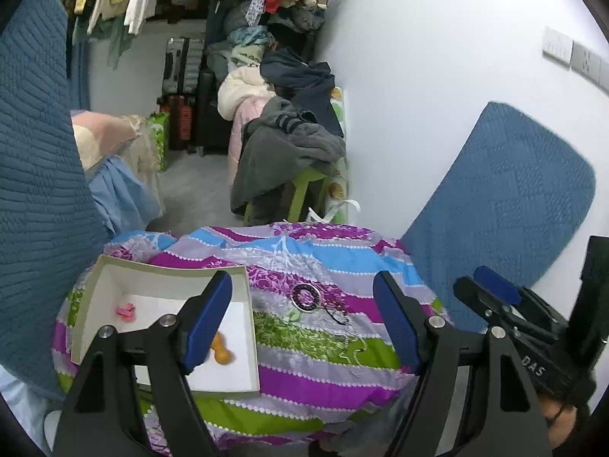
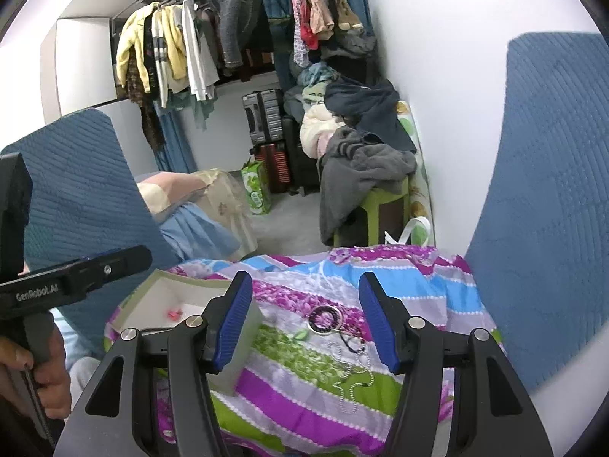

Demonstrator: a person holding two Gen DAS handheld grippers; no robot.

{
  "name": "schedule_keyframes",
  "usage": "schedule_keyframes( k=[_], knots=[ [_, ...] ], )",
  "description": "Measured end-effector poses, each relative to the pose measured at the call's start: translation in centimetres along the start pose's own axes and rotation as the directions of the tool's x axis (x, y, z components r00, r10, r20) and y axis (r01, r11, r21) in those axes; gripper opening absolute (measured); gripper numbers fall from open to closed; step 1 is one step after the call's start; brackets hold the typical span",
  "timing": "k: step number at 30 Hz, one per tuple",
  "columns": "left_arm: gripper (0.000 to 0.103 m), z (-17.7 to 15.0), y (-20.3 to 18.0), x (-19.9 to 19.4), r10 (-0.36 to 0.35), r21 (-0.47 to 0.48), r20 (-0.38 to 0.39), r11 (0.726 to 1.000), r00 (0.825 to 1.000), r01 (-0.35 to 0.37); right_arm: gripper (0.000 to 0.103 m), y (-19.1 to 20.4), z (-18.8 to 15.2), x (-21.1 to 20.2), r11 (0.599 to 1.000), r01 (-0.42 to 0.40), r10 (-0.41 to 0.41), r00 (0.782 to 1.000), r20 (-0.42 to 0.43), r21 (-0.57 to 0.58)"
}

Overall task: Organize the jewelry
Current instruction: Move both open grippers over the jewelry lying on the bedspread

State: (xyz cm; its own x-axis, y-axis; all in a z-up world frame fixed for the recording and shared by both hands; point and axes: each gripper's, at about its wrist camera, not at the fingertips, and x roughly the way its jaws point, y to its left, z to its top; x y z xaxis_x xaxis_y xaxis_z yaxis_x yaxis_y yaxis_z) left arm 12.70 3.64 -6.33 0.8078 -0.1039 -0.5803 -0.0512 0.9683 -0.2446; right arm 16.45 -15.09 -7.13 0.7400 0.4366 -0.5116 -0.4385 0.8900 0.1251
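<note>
On a striped, flowered cloth lie a round black-and-silver pendant, a dark cord, a silver bead chain and a small green piece. An open white box to their left holds a pink item and an orange item. My left gripper hovers open above the jewelry, its left finger over the box. My right gripper is open and empty too, over the pendant and bead chain. Each gripper shows at the edge of the other's view.
Blue quilted cushions flank the cloth. A white wall runs on the right. Beyond are a green stool piled with clothes, dark suitcases, a green bag and a rail of hanging clothes. A hand grips the left gripper's handle.
</note>
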Motion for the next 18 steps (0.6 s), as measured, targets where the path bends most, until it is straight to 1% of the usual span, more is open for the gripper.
schedule_keyframes(
  k=[3, 6, 10, 12, 14, 16, 18],
  knots=[
    [0.077, -1.2, -0.9, 1.1, -0.028, 0.003, -0.007, 1.0, 1.0, 0.028, 0.056, -1.0, -1.7, 0.4, 1.0, 0.007, -0.007, 1.0, -0.004, 0.002],
    [0.077, -2.4, -1.9, 2.7, -0.044, 0.037, -0.034, 0.998, 0.998, 0.045, 0.056, -2.0, -3.3, 0.9, 1.0, 0.013, -0.013, 1.0, -0.02, 0.009],
    [0.076, -4.0, -2.2, 4.8, -0.057, 0.03, -0.067, 0.998, 0.996, 0.059, 0.056, -2.9, -5.4, 2.4, 1.0, 0.004, -0.004, 0.998, -0.06, 0.007],
    [0.075, -4.8, -2.2, 6.2, -0.075, 0.014, -0.097, 0.997, 0.992, 0.077, 0.056, -3.5, -6.3, 3.3, 1.0, 0.0, 0.001, 0.996, -0.084, 0.012],
    [0.072, -5.6, -1.9, 7.9, -0.099, -0.013, -0.134, 0.995, 0.986, 0.098, 0.054, -4.1, -7.3, 4.4, 1.0, -0.011, 0.013, 0.994, -0.111, 0.016],
    [0.068, -6.2, -1.7, 9.3, -0.106, -0.034, -0.167, 0.994, 0.98, 0.102, 0.051, -4.6, -8.4, 5.8, 0.999, -0.025, 0.028, 0.988, -0.151, 0.022],
    [0.068, -6.7, -1.4, 10.9, -0.108, -0.046, -0.194, 0.994, 0.975, 0.101, 0.051, -5.2, -9.2, 6.9, 0.998, -0.046, 0.052, 0.981, -0.185, 0.034]
  ],
)
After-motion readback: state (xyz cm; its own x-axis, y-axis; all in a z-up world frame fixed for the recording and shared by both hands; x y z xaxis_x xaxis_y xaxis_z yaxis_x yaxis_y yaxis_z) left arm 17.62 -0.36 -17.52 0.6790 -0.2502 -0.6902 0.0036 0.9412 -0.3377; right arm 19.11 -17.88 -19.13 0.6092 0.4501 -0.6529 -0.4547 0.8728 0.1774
